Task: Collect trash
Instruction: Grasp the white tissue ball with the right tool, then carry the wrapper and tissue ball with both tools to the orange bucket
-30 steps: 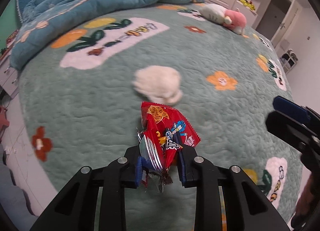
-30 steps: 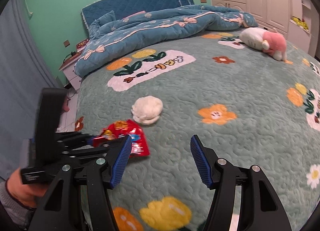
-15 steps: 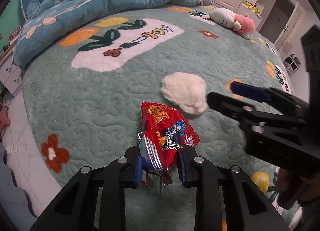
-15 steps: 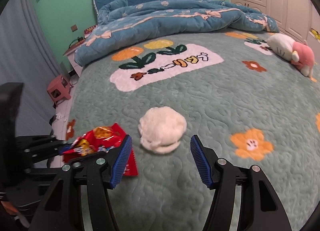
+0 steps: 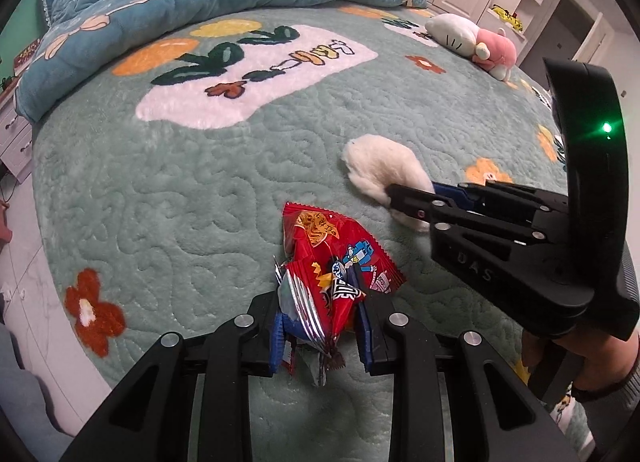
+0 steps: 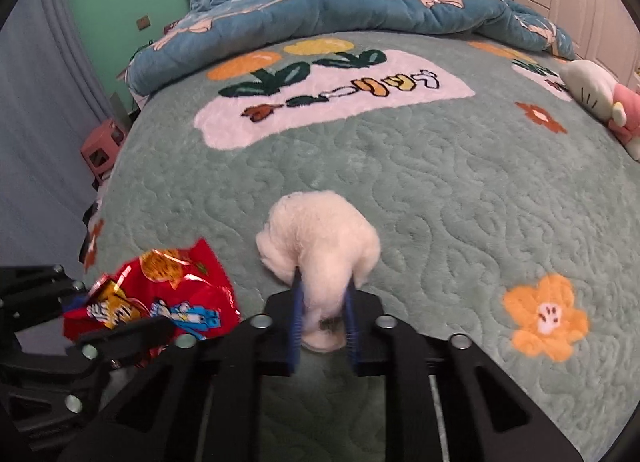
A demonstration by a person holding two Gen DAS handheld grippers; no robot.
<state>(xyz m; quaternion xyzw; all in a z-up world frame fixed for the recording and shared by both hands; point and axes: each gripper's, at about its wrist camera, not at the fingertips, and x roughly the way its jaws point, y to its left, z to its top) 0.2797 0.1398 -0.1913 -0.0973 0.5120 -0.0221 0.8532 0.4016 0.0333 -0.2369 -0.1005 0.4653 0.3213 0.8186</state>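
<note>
Both grippers clamped on trash over the green bedspread (image 6: pixel 440 190).

The right gripper (image 6: pixel 322 316) pinches the white wad (image 6: pixel 320 234); the left gripper (image 5: pixel 322 328) grips the red wrappers (image 5: pixel 332 262) nearer the bed's edge, open quilt stretching beyond.

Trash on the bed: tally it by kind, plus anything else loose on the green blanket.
Red snack wrappers, bunched in the left claw: at least 2, exact number unclear
White wad, pinched in the right claw: 1
Plush toy, lying at the far side: 1
Total: at least 4
</note>
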